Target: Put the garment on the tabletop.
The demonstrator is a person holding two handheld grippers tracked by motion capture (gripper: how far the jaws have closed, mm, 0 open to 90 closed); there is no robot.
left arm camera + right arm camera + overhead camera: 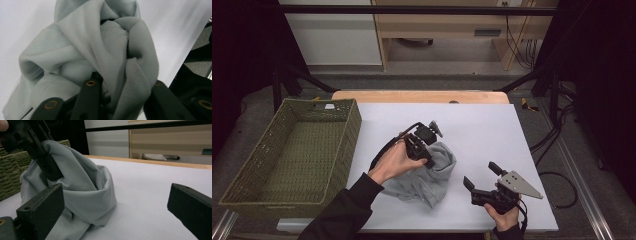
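Both grippers worked over the white table (472,125). Left gripper (424,152) had its jaws clamped on a bunched fold of the grey cloth (427,177), which sat crumpled near the table's centre. Right gripper (482,176), at the cloth's 3 o'clock and apart from it, had its jaws spread wide with nothing between them. At the cloth's 9 o'clock, the green woven basket (354,117) held nothing.
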